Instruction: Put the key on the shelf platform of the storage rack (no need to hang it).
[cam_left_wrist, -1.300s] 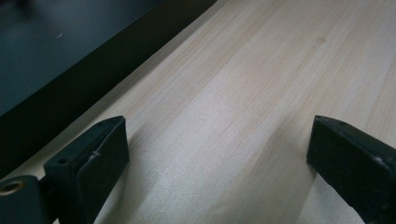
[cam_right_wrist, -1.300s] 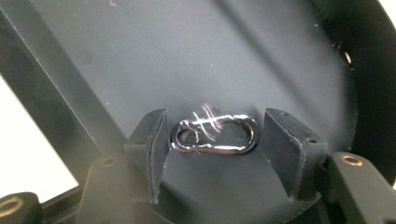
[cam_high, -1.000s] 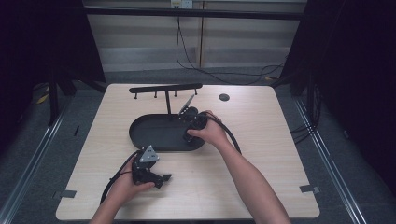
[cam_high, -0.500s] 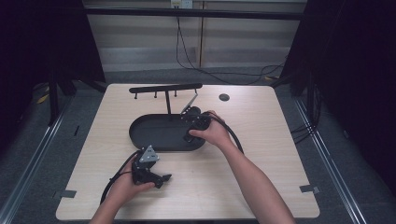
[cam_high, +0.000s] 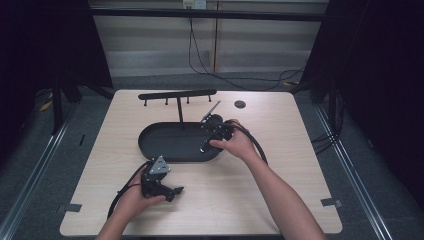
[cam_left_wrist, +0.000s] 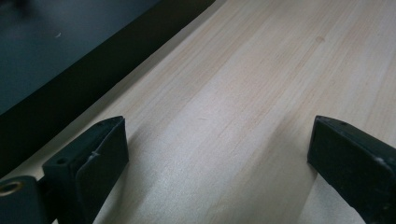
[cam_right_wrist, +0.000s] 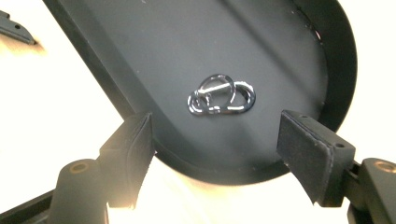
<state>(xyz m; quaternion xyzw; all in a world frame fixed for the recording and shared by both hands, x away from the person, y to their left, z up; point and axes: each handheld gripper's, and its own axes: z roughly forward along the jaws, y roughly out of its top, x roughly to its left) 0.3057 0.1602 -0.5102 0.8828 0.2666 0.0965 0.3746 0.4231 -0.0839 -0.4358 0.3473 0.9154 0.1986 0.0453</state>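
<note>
Shiny metal carabiner (cam_right_wrist: 221, 95) flat in matte black oval tray (cam_right_wrist: 140, 46), released, between wide-apart right gripper (cam_right_wrist: 215, 135) jaws just opening.

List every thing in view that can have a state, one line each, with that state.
Left gripper: open, nothing between the jaws, low over the table.
Right gripper: open, jaws have just been opening, nothing between the pads, above the tray's end.
Carabiner: lying flat in the tray, free, clipped to a small ring.
Tray: flat on the table.
Hook rack: upright behind the tray, hooks bare.
</note>
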